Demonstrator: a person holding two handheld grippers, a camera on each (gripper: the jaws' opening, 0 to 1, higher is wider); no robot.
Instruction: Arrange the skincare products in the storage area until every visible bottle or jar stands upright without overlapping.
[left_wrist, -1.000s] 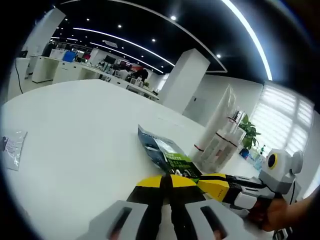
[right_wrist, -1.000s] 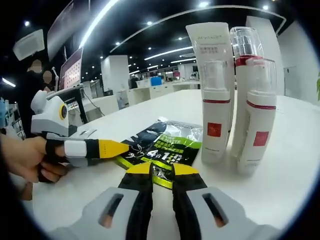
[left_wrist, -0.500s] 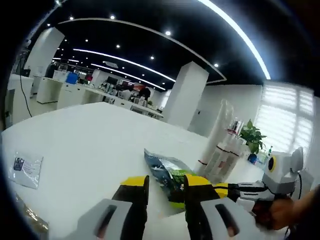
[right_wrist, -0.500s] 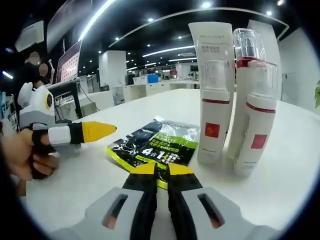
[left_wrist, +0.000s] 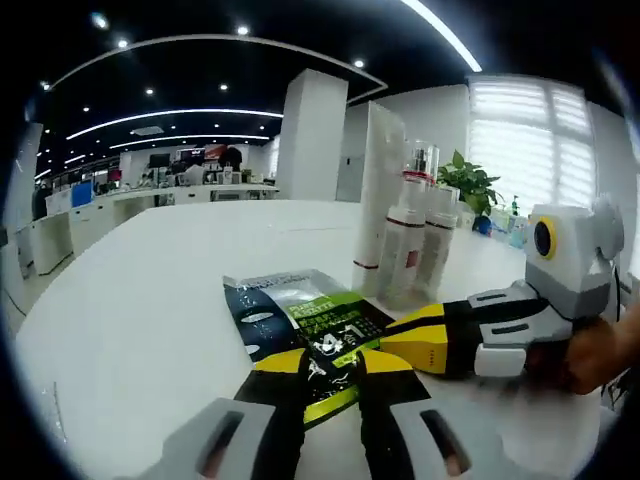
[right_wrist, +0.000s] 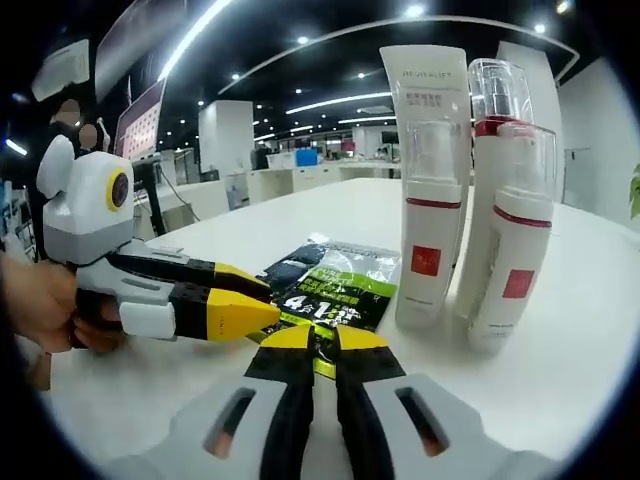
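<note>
Versus half a second ago: left gripper (left_wrist: 332, 362) now swung in over the near edge of the sachet (left_wrist: 300, 322), jaws a little apart with the sachet's near edge between the tips; contact not clear. Previously further back, off to the left. In the right gripper view, left gripper (right_wrist: 262, 300) now right beside the sachet (right_wrist: 330, 290), tips at its left edge, hand (right_wrist: 40, 305) behind it. Right gripper (right_wrist: 318, 338) much the same as before, jaws nearly pressed together, tips at the sachet's near edge; cannot tell whether pinching it. In the left gripper view, right gripper (left_wrist: 400, 335) coming in from the right, tips at the sachet's right edge, hand (left_wrist: 600, 350) on its grip.

Sachet flat on the white table (right_wrist: 560, 330), dark with green label. Bottles just right of it, not touching it.

Room: table bare and wide to the left and far side (left_wrist: 130, 290); right of the bottles, open surface toward the near edge. Both grippers crowd the sachet from near and side.

Count: one sachet; one tall tube (right_wrist: 428, 120) upright at the back; three pump bottles upright, clear caps, red bands – one in front of the tube (right_wrist: 428, 230), one behind on the right (right_wrist: 493, 130), one near right (right_wrist: 515, 240). Bottles bunched close, overlapping in view; touching or not unclear. Same cluster in the left gripper view (left_wrist: 405, 240). Potted plant (left_wrist: 468, 185) far behind.
</note>
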